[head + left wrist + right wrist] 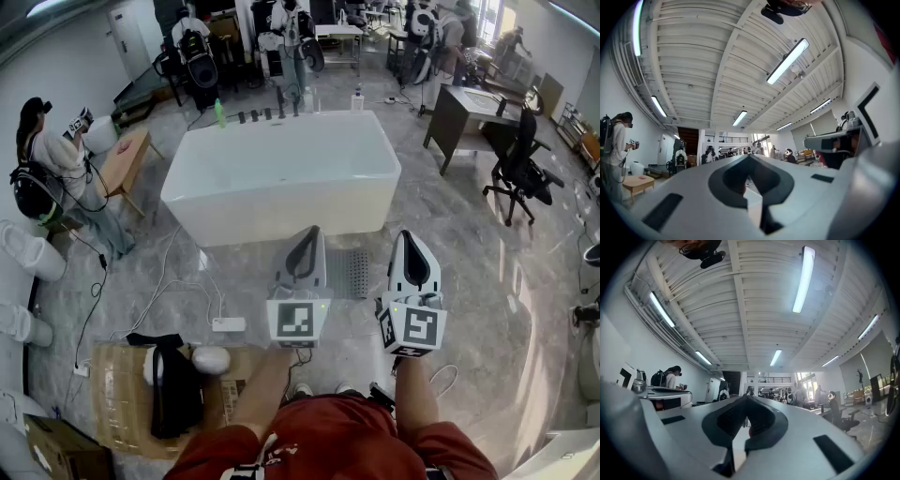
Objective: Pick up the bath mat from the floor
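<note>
A small grey bath mat (353,274) lies flat on the marble floor just in front of the white bathtub (281,173). In the head view it shows between my two grippers, partly hidden by them. My left gripper (307,234) is held up level above the floor to the mat's left, jaws shut and empty. To the mat's right, my right gripper (410,238) is held the same way, also shut with nothing in it. Both gripper views look out over the closed jaws, left (749,157) and right (747,399), at the ceiling and the far room; the mat is not in them.
A cardboard box (122,394) with black and white items sits at the lower left, a power strip (228,324) and cables beside it. A person (56,178) stands by a low wooden table (122,159) at left. A desk (469,108) and an office chair (520,173) stand at right.
</note>
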{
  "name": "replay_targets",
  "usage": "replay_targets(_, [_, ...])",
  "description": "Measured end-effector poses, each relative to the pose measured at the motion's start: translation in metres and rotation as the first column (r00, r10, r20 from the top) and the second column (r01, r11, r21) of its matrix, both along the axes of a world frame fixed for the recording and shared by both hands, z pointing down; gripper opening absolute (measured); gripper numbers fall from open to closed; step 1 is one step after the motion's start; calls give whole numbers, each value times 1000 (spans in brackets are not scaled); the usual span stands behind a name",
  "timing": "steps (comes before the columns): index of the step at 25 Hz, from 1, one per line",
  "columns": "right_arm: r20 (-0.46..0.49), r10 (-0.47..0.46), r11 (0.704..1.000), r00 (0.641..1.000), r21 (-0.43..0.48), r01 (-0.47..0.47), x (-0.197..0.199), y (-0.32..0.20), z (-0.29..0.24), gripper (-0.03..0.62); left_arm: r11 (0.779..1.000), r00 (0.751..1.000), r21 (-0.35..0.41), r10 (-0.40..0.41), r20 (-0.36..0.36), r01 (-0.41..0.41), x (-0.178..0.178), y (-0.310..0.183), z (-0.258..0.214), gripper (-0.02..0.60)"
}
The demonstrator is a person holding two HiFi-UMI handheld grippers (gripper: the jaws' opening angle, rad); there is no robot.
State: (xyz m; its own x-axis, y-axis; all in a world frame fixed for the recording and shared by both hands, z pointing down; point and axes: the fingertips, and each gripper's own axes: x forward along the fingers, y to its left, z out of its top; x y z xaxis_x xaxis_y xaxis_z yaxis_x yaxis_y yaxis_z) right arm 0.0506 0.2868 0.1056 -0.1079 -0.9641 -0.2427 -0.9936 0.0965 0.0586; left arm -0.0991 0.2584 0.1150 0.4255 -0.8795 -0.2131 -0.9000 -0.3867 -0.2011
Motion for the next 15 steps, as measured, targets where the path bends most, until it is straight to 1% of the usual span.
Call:
replay_targets(2, [5, 4, 1000, 1000, 1, -4, 4, 1, 2, 11, 1000, 997, -12, 21, -71, -22, 5, 3, 1, 14])
replay_targets(3, [5, 5, 1000, 1000, 3, -5, 6, 1, 3, 11, 1000, 996, -12, 25, -86, -26, 7, 4, 1, 15])
replay_targets(9, [7, 13, 1000, 1000, -1, -13, 20, -1, 4, 11, 1000, 1000, -4, -2, -20, 2, 15, -2, 1, 14])
replay_targets(12, [16, 8, 1000, 1000, 1, -8, 27, -2, 4, 11, 1000, 1000, -13, 8, -28, -9, 24, -4, 2, 14])
replay_targets(15, [29, 3, 1000, 1000, 1, -3, 36, 0, 6, 11, 1000, 1000, -22, -3, -20, 3, 32, -6, 7, 14])
